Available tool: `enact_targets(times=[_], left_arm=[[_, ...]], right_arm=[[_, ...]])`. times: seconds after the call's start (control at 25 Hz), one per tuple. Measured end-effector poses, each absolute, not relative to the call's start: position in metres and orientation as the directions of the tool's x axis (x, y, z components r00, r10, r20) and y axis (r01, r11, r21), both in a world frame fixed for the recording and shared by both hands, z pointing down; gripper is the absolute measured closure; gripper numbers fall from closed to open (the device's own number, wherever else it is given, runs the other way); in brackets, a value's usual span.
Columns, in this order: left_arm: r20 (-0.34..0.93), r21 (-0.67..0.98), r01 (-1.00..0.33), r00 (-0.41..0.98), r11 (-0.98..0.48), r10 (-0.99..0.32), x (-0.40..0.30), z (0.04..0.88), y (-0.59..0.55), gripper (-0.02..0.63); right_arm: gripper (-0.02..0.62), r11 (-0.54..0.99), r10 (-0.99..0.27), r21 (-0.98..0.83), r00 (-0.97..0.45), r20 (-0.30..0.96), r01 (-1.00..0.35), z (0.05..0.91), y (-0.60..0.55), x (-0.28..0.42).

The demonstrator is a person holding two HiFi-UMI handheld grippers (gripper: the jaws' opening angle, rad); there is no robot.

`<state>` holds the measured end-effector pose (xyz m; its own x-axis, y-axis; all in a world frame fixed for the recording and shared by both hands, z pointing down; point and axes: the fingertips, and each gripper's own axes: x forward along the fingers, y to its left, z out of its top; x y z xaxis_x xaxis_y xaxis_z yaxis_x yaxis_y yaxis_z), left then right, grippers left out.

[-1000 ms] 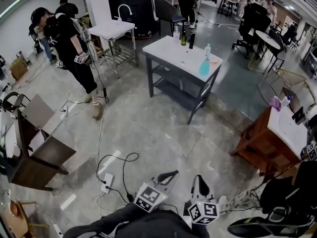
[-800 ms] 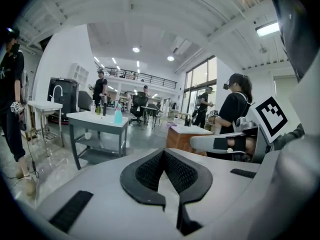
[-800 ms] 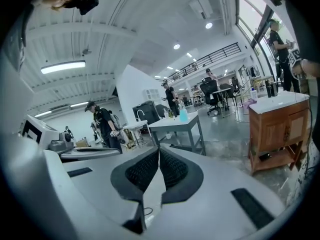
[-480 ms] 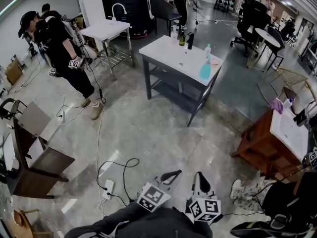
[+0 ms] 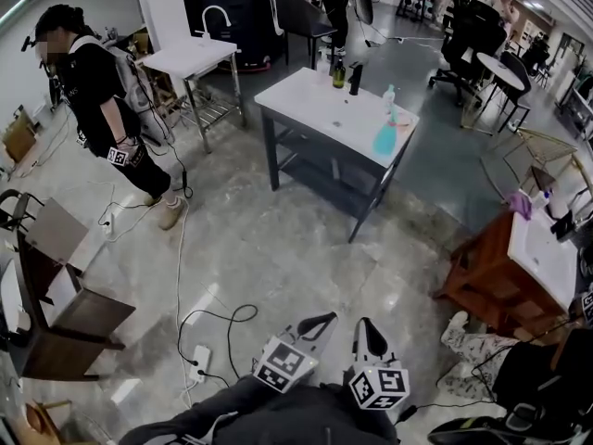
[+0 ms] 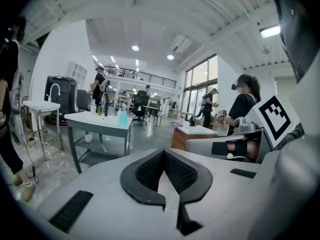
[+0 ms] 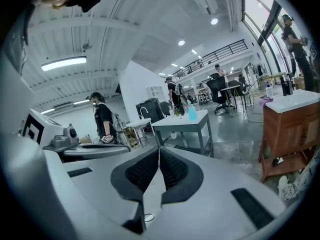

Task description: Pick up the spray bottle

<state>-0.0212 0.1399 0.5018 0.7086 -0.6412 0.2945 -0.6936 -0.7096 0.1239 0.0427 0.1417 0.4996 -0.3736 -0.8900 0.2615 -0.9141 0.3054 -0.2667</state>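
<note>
The light blue spray bottle (image 5: 384, 137) stands near the right edge of a white-topped grey table (image 5: 315, 105), far ahead of me across the floor. It also shows in the left gripper view as the spray bottle (image 6: 122, 117), and in the right gripper view as the spray bottle (image 7: 192, 113). My left gripper (image 5: 326, 321) and right gripper (image 5: 361, 326) are low in the head view, side by side over the floor, both pointing toward the table. The left gripper (image 6: 164, 152) and the right gripper (image 7: 159, 149) are shut and hold nothing.
Dark bottles (image 5: 345, 72) stand at the table's far end. A person in black (image 5: 97, 91) stands at the left near a small sink table (image 5: 190, 58). A power strip with cable (image 5: 198, 356) lies on the floor ahead-left. A wooden cabinet (image 5: 491, 281) is right, a wooden chair (image 5: 65, 313) left.
Both grippers have moved forward across the floor toward the table, which now looks nearer. The person in black has shifted to the left.
</note>
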Motion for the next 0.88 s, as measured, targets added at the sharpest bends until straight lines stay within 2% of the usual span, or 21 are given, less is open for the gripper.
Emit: enact_targets(times=[0.88], left_arm=[[0.304,0.154,-0.743,0.662,-0.651,-0.685,-0.044,0.512,0.093,0.598]], right_arm=[[0.584,0.291,-0.869,-0.309,-0.385,0.31,-0.905,0.518,0.102,0.035]])
